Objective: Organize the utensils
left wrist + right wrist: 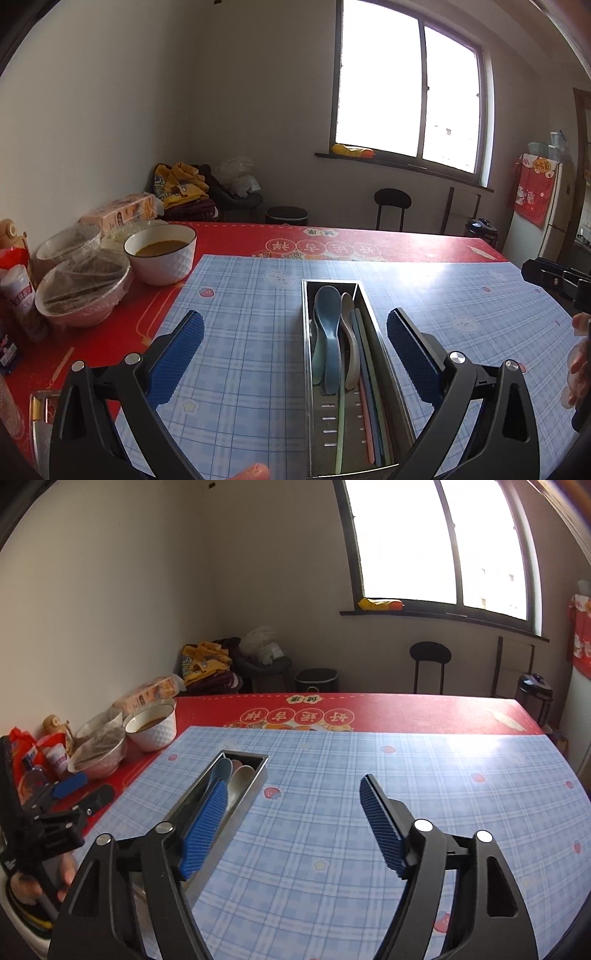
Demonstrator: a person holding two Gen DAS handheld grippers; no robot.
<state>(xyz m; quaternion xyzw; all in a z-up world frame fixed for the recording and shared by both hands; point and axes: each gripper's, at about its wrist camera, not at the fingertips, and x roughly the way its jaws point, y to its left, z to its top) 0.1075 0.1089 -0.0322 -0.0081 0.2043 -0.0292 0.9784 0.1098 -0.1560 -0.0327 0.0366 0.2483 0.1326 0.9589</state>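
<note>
1. Left wrist view: the left gripper (295, 343) has its jaws spread wide, with nothing between the blue pads (177, 360); it hovers above the metal utensil tray (369, 317).
2. The utensil tray lies on the blue plaid mat (240, 314), near the middle of the mat, with its long axis running from the near edge toward the far edge.
3. Contents of the tray: a blue spoon (328, 332), a beige spoon (349, 332) beside it, and several coloured chopsticks (369, 398) lying lengthwise along the right wall.
4. The mat covers the near part of the red table cover (369, 240).
5. Along the left edge of the table stand a white bowl (162, 254) with brown liquid and two film-covered bowls (85, 291).
6. Right wrist view: the right gripper (291, 812) has its jaws spread wide and holds nothing. It hangs above the mat, to the right of the tray (255, 779); its left pad (205, 827) overlaps the tray in this view, and contact cannot be determined.
</note>
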